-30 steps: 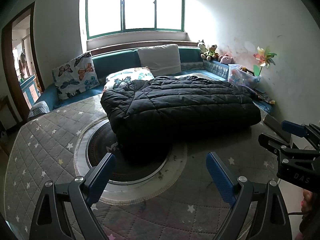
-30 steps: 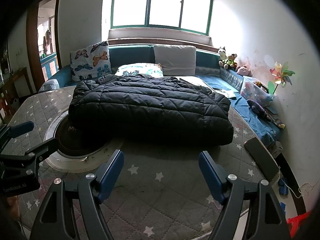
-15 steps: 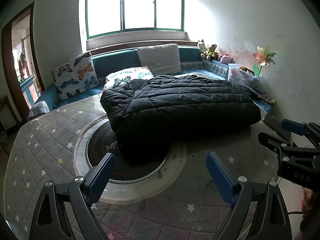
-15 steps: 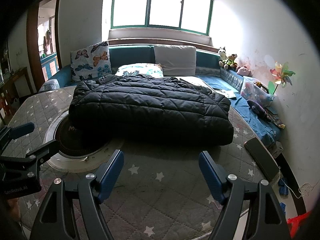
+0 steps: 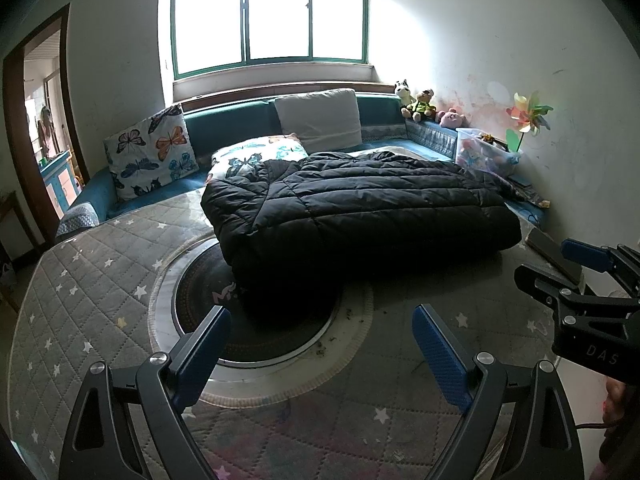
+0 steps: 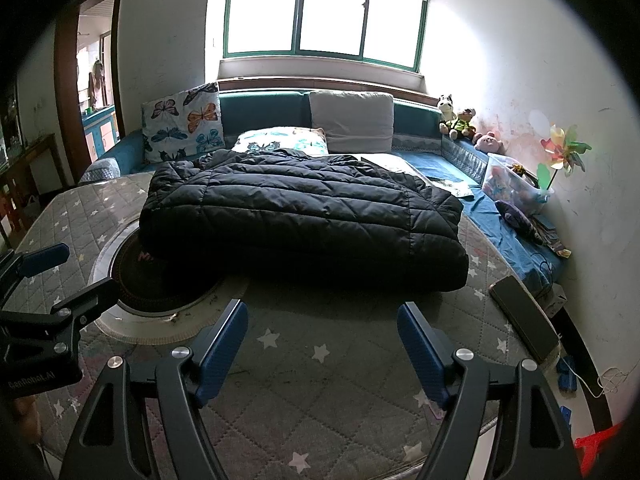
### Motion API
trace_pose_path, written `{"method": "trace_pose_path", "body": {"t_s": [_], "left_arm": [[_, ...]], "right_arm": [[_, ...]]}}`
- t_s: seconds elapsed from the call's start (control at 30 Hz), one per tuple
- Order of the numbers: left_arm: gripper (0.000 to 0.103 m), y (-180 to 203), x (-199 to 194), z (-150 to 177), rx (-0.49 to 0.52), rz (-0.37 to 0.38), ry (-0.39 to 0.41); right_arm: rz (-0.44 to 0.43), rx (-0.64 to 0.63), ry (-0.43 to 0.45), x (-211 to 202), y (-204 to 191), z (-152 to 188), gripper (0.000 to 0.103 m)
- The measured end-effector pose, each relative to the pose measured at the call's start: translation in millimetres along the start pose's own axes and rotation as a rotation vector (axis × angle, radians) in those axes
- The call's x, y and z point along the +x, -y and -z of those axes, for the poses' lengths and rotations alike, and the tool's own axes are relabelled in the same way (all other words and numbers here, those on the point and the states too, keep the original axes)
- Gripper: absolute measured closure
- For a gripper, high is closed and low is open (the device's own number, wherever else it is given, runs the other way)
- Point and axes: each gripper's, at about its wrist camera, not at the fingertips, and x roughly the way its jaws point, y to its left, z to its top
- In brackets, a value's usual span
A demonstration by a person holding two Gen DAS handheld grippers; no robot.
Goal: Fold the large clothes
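A black quilted down jacket (image 5: 360,208) (image 6: 304,216) lies folded into a thick block on the far half of a round table with a grey star-print quilted cover (image 5: 80,288) (image 6: 320,360). My left gripper (image 5: 320,340) hangs open over the near table edge, short of the jacket, with nothing between its blue pads. My right gripper (image 6: 322,340) is open too, empty, just in front of the jacket's near edge. Each gripper shows at the side of the other's view: the right gripper (image 5: 560,264) and the left gripper (image 6: 72,268).
A round dark inset with a pale rim (image 5: 248,320) (image 6: 132,288) sits in the table's middle, partly under the jacket. A dark flat phone (image 6: 524,316) lies at the table's right edge. Behind are a teal sofa (image 5: 232,128), butterfly cushions, plush toys and a toy bin.
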Motion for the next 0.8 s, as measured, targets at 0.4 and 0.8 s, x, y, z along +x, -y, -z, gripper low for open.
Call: {"method": "trace_pose_path", "body": {"t_s": [0.4, 0.8], "left_arm": [[0.005, 0.0, -1.4, 0.1, 0.008, 0.002, 0.0], [0.005, -0.8, -3.7, 1.6, 0.026, 0.009, 0.01]], "right_arm": [[0.001, -0.001, -0.002, -0.3, -1.5, 0.7, 0.019], [-0.001, -0.003, -0.004, 0.1, -2.6, 1.6, 0.019]]}}
